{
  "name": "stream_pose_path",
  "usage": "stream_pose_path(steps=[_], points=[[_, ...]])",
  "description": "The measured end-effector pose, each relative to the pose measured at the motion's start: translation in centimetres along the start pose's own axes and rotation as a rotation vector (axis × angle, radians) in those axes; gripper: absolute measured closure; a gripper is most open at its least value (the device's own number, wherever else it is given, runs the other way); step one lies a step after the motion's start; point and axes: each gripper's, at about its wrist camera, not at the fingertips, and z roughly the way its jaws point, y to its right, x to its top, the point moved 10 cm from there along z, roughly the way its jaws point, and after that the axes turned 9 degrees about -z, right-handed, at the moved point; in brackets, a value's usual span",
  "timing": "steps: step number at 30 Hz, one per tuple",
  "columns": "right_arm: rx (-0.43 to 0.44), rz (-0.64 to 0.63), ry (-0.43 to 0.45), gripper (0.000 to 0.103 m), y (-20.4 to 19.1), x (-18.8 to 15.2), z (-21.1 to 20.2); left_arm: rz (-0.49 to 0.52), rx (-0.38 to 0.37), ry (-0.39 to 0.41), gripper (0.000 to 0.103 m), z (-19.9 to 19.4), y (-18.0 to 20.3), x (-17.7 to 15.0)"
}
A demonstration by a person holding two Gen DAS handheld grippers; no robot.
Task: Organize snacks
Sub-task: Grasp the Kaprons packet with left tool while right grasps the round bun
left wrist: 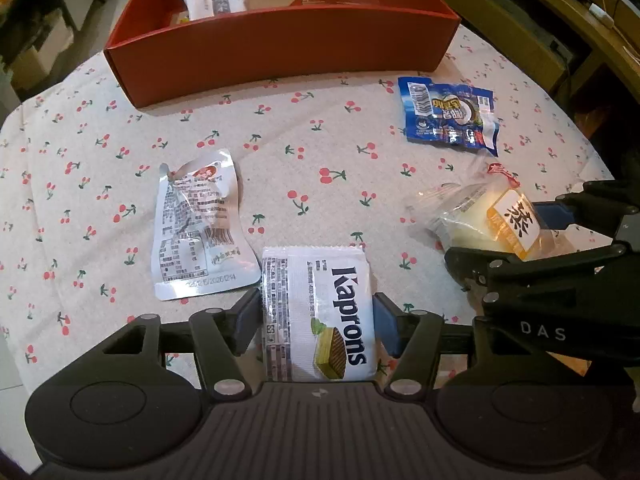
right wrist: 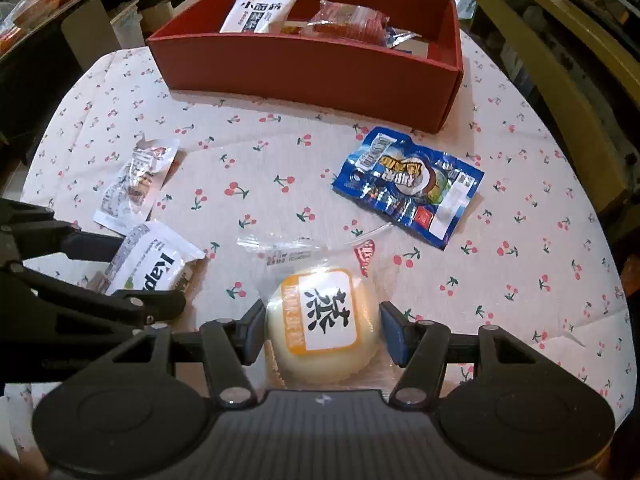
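A white Kaprons wafer packet lies on the cherry-print tablecloth, and my left gripper is shut on it, a blue pad against each long side. Just to the right, a pale round bun in clear wrap with an orange-and-white label sits between the pads of my right gripper, which is shut on it. Both items rest on the cloth. In the right wrist view, the left gripper and the wafer packet show at the left. A red box at the back holds several snacks.
A crumpled silver packet lies left of the wafer. A blue snack bag lies near the box's right end. Inside the red box stand a white packet and a red-orange wrapped snack. Shelves and furniture surround the table.
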Motion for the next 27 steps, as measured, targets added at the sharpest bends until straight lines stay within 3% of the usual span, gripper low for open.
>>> stream_pose_path(steps=[7,11,16,27], points=[[0.011,-0.003,-0.011,0.027,0.1,-0.2,0.7,0.022,0.012,0.005,0.032,0.2,0.2,0.1],[-0.007,-0.015,-0.003,0.030,-0.1,-0.1,0.4,0.011,0.018,0.005,0.038,-0.1,0.0,-0.1],[-0.026,-0.025,0.057,0.031,-0.5,0.5,-1.1,-0.006,0.001,0.019,0.038,-0.9,-0.1,-0.4],[-0.015,0.058,0.153,0.031,0.9,2.3,-3.2,-0.096,-0.061,0.110,0.038,-3.4,-0.8,2.5]])
